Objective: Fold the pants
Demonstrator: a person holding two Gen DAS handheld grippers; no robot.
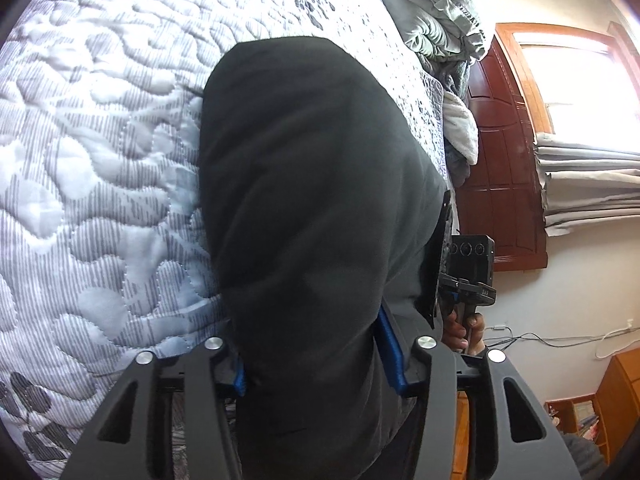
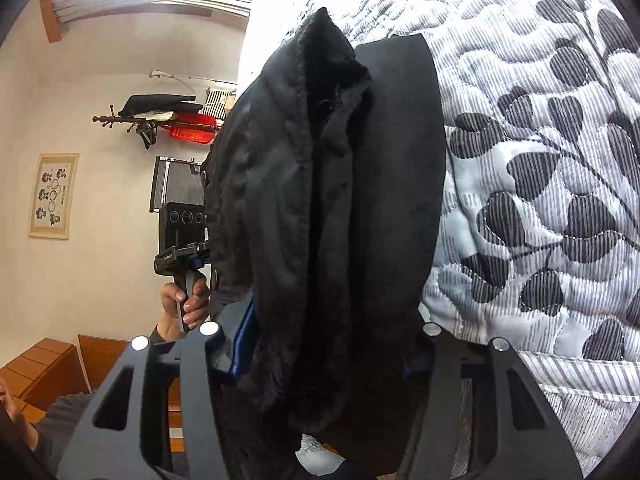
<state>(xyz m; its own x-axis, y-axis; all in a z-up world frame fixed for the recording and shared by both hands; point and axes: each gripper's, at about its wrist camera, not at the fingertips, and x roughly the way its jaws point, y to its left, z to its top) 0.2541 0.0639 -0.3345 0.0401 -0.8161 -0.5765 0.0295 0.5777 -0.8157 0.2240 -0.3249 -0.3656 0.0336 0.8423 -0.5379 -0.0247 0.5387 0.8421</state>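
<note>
**Black pants held over the quilted bed by both grippers**

The bed fills most of both views, covered by a white quilt stitched in wavy lines and printed with grey stripes and dark leaf shapes. At its far end, in the left wrist view, lies a heap of pale grey-green bedding.

The black pants are next in size. They are bunched into a thick, dark mass that hangs in front of each camera and extends out over the quilt. In the right wrist view the fleecy inner lining and a seamed edge of the pants are turned outward.

The left gripper is clamped on the pants, with the fabric packed between its blue-padded fingers. The right gripper is likewise closed on the pants, cloth filling the gap between its fingers.

Beyond the bed stand a reddish wooden door, a bright window and folded grey curtains. On the wall in the right wrist view hang a framed picture and a coat rack.

Each camera also catches the other hand on its handle: the right hand and the left hand.
</note>
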